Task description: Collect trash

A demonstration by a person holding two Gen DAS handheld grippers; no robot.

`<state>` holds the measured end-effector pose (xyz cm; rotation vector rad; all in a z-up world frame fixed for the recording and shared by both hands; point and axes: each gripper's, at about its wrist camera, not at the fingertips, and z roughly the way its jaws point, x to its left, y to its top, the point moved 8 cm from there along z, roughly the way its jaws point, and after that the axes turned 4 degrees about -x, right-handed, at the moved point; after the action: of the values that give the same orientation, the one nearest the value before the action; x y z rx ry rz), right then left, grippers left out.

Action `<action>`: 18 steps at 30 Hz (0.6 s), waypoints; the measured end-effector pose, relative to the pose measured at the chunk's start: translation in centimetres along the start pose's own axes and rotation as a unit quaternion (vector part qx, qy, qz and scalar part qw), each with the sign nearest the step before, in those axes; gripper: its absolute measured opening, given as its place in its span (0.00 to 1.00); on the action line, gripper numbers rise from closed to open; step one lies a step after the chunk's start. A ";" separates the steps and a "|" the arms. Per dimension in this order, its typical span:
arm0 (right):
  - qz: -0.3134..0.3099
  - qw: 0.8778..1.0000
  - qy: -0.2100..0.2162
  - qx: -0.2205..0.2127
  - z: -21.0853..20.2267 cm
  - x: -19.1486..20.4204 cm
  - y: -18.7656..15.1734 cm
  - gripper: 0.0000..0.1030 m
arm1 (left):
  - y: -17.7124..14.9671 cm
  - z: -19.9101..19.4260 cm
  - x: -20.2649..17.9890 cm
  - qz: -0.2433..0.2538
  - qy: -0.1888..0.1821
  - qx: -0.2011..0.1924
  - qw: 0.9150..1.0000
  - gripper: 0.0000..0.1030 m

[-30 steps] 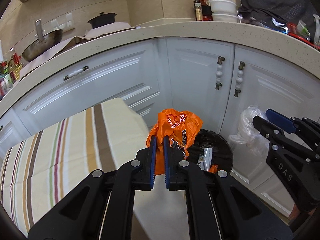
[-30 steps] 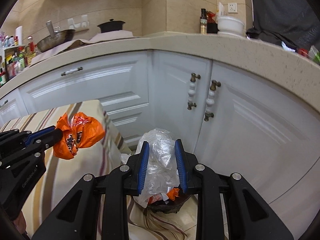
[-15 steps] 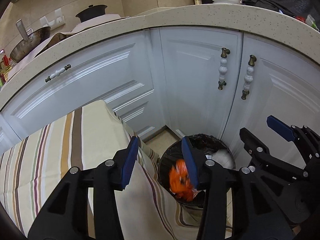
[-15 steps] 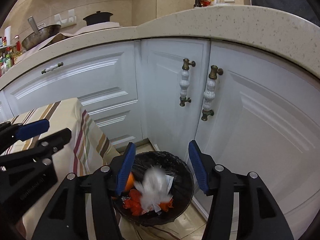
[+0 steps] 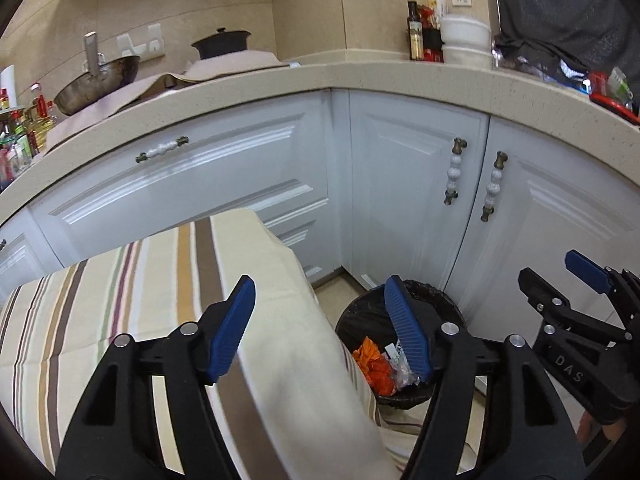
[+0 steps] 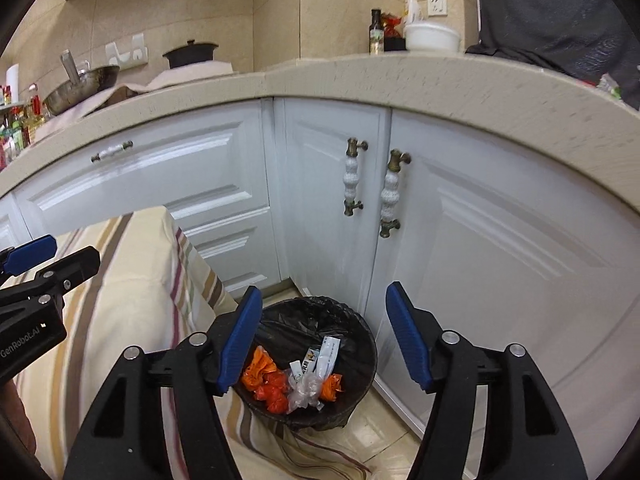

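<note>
A waste bin (image 6: 320, 364) stands on the floor in the corner where the cabinets (image 6: 332, 208) meet, just right of the cloth-covered table (image 6: 136, 304). Crumpled bags and wrappers (image 6: 296, 384) lie in it. Above the cabinets runs the countertop (image 6: 400, 80), with a pan (image 6: 80, 84) at the left, a pot (image 6: 192, 54) behind and a bottle (image 6: 376, 32) beside bowls (image 6: 432, 36) further right

Right gripper (image 6: 320, 344) jaws have just been opening, nothing between them. Below: black-lined trash bin (image 6: 360, 340) holding orange bag (image 6: 264, 376), clear plastic bag (image 6: 304, 390). Left gripper (image 6: 48, 256) at left edge.
</note>
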<state>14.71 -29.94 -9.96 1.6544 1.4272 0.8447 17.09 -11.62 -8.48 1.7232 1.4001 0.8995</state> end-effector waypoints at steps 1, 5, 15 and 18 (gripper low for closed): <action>0.002 1.000 -0.002 -0.003 -0.6 0.0 0.1 0.66 | 0.1 -0.5 0.2 -0.001 0.000 -0.002 1.000 0.64; 0.005 1.000 -0.005 -0.014 -3.2 0.1 0.5 0.68 | 0.4 -2.9 1.1 -0.003 -0.004 -0.016 1.000 0.66; 0.010 0.999 -0.009 -0.038 -8.1 0.7 0.9 0.72 | 0.7 -7.8 2.5 -0.015 -0.009 -0.049 0.999 0.79; 0.010 0.999 -0.010 -0.044 -9.1 0.9 0.9 0.72 | 0.4 -8.7 2.7 -0.016 -0.008 -0.053 0.998 0.80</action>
<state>7.42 -27.89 -4.81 1.6090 1.3433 0.8871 10.20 -8.11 -3.69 1.6211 1.3412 0.9255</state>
